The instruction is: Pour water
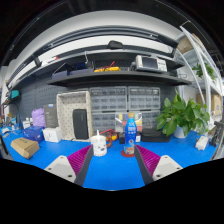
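A water bottle (130, 137) with a blue label and red cap stands upright on the blue table (112, 168), beyond my fingertips and nearer the right finger. A white cup (99, 145) stands to its left, just beyond the left finger. My gripper (113, 160) is open, its magenta pads (79, 158) spread wide with only bare blue table between them. Neither finger touches the bottle or the cup.
A potted green plant (184, 114) stands at the right rear. A cardboard box (25, 148) and small containers (47, 133) lie on the left. A beige appliance (74, 115) and shelving (110, 72) rise behind the table.
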`<move>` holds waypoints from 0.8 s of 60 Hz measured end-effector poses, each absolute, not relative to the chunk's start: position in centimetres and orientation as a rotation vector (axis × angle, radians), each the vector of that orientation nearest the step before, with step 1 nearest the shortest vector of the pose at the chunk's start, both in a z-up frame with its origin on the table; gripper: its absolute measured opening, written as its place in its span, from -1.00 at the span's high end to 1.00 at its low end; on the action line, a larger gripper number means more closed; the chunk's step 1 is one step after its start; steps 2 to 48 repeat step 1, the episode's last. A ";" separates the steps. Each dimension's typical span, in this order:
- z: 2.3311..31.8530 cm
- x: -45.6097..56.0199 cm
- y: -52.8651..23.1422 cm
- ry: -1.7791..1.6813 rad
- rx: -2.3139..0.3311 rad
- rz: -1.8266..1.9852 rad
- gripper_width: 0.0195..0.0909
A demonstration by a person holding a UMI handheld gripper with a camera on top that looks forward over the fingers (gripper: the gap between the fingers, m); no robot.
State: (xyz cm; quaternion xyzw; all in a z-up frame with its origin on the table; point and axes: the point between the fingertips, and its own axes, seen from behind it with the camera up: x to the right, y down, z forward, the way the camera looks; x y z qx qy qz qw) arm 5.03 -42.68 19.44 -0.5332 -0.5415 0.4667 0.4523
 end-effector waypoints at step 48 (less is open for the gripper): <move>19.4 4.9 -42.7 -1.337 -1.317 1.152 -0.81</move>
